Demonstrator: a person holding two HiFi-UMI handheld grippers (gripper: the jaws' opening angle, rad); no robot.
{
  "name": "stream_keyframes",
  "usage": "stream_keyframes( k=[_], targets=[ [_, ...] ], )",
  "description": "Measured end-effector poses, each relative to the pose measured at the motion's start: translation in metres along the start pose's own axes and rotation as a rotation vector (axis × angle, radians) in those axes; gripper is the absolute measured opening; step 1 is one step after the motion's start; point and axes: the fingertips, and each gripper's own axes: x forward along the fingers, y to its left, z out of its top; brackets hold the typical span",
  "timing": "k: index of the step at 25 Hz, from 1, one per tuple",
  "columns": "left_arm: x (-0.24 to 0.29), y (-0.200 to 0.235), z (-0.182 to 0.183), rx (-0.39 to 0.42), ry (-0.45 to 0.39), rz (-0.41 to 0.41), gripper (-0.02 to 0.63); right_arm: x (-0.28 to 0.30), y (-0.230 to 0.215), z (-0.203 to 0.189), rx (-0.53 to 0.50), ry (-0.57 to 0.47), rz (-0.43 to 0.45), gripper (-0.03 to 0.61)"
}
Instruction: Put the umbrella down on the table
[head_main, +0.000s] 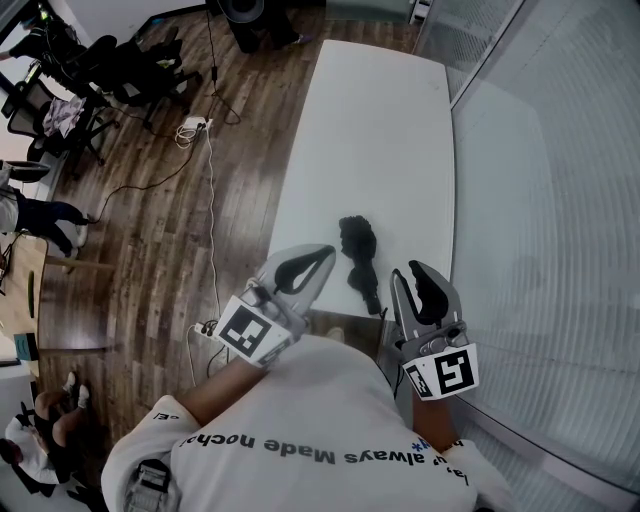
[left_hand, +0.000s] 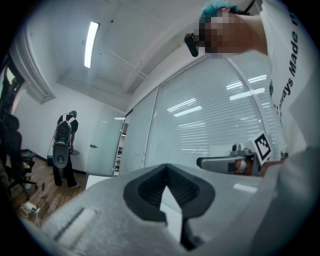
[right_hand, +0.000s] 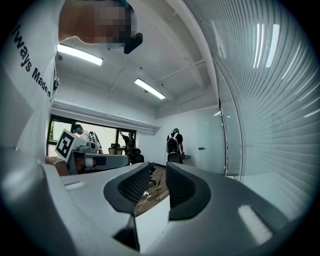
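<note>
The person's white printed T-shirt (head_main: 320, 440) filled the bottom of the head view. Just beyond it, the left gripper (head_main: 322, 255) and the right gripper (head_main: 418, 272) were held level at the near end of the long white table (head_main: 375, 130). Both had their jaws closed on nothing. The small black folded umbrella (head_main: 358, 250) lay on the tabletop between them.

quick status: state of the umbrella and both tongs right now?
umbrella: folded, lying on the white table, near its near edge, not gripped.
left tongs: shut, empty, beside the umbrella.
right tongs: shut, empty, on the umbrella's other side.
</note>
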Motion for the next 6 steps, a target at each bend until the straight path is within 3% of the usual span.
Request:
stream_keyframes(
  k=[6],
  targets=[
    [0.0015,0.0061,0.0005,0.003,-0.001,0.002,0.003,0.0043,-0.0015,-0.0005,0.008,-0.002,0.005,0.104]
  ],
)
